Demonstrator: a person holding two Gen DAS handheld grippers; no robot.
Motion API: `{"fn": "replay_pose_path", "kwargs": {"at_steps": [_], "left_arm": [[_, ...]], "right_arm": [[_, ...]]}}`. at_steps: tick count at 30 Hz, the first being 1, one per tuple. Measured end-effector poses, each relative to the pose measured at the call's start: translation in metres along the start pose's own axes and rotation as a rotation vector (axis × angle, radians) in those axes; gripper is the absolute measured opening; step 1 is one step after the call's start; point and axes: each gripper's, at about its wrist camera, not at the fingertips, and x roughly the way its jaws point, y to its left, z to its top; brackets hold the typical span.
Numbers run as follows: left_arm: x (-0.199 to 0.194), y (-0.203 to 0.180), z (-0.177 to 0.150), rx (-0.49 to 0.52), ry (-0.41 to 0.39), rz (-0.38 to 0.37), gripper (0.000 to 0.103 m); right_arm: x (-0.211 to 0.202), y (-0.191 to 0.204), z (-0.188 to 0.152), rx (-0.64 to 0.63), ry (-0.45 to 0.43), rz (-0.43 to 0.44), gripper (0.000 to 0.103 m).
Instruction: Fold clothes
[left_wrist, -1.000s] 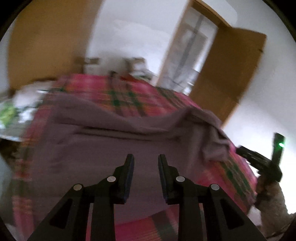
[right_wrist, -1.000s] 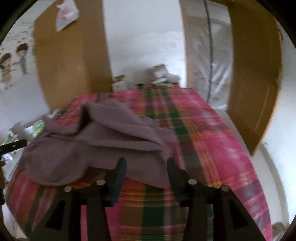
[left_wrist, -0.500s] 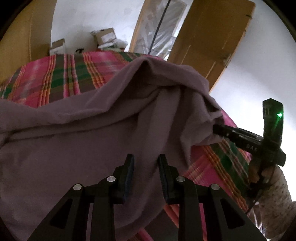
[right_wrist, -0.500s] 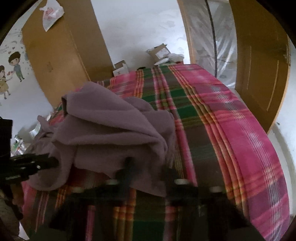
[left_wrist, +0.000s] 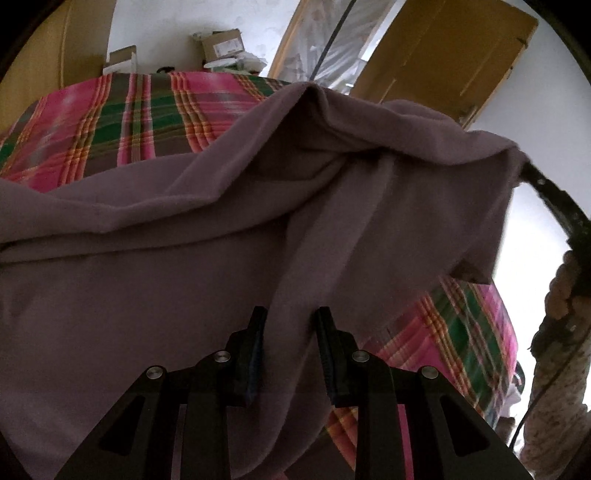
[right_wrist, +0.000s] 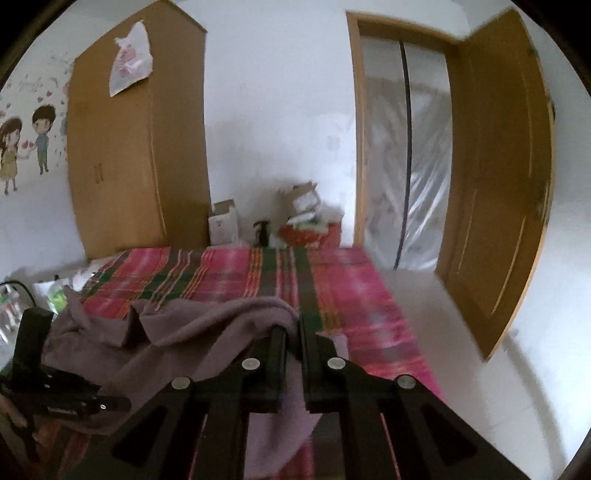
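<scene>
A mauve garment (left_wrist: 184, 277) lies rumpled on a pink and green plaid bedspread (left_wrist: 129, 122) and fills most of the left wrist view. My left gripper (left_wrist: 291, 332) is open just above it, with a fold of the cloth running between its fingers. At the right edge, my right gripper (left_wrist: 543, 188) holds a raised corner of the garment. In the right wrist view, my right gripper (right_wrist: 292, 332) is shut on the garment's (right_wrist: 192, 332) edge, lifted off the bedspread (right_wrist: 240, 273). The left gripper (right_wrist: 55, 384) sits low at the left.
A wooden wardrobe (right_wrist: 136, 147) stands behind the bed and an open wooden door (right_wrist: 495, 184) is at the right. Cardboard boxes (right_wrist: 225, 221) sit at the bed's far end. Clutter (right_wrist: 55, 295) lies left of the bed. A person's sleeve (left_wrist: 554, 406) is at the right.
My right gripper went from open to shut on the garment's edge and lifted it. My left gripper moved in close over the cloth and stayed open.
</scene>
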Motion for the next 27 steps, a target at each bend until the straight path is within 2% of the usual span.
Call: {"fn": "replay_pose_path", "kwargs": {"at_steps": [3, 4, 6, 13, 16, 20, 21, 22, 24, 27], "left_arm": [[0.0, -0.002, 0.0, -0.004, 0.008, 0.0, 0.028], [0.0, -0.003, 0.0, -0.005, 0.013, 0.002, 0.028], [0.0, -0.003, 0.002, 0.0, 0.024, 0.004, 0.028], [-0.012, 0.002, 0.0, -0.012, 0.016, -0.021, 0.028], [-0.018, 0.014, 0.007, -0.084, -0.016, -0.078, 0.028], [-0.019, 0.022, 0.015, -0.181, -0.041, -0.21, 0.028], [-0.018, 0.023, 0.017, -0.194, -0.041, -0.23, 0.028], [-0.017, 0.023, 0.019, -0.208, -0.041, -0.25, 0.028], [-0.013, 0.023, 0.025, -0.227, -0.041, -0.287, 0.028], [-0.009, 0.023, 0.031, -0.263, -0.04, -0.342, 0.028]], "right_arm": [[-0.015, -0.004, 0.009, -0.037, -0.045, -0.037, 0.007], [-0.016, -0.005, 0.006, -0.049, -0.035, -0.044, 0.007], [-0.012, -0.007, -0.008, -0.074, 0.02, -0.054, 0.007], [-0.014, -0.016, -0.054, -0.086, 0.201, -0.007, 0.008], [-0.011, -0.015, -0.058, -0.122, 0.27, 0.003, 0.008], [-0.026, -0.02, -0.046, -0.089, 0.25, 0.051, 0.012], [-0.029, -0.024, -0.041, -0.068, 0.233, 0.064, 0.018], [-0.031, -0.027, -0.037, -0.049, 0.213, 0.07, 0.03], [-0.034, -0.032, -0.03, -0.013, 0.173, 0.071, 0.042], [-0.023, -0.03, -0.022, 0.011, 0.156, 0.097, 0.042]]}}
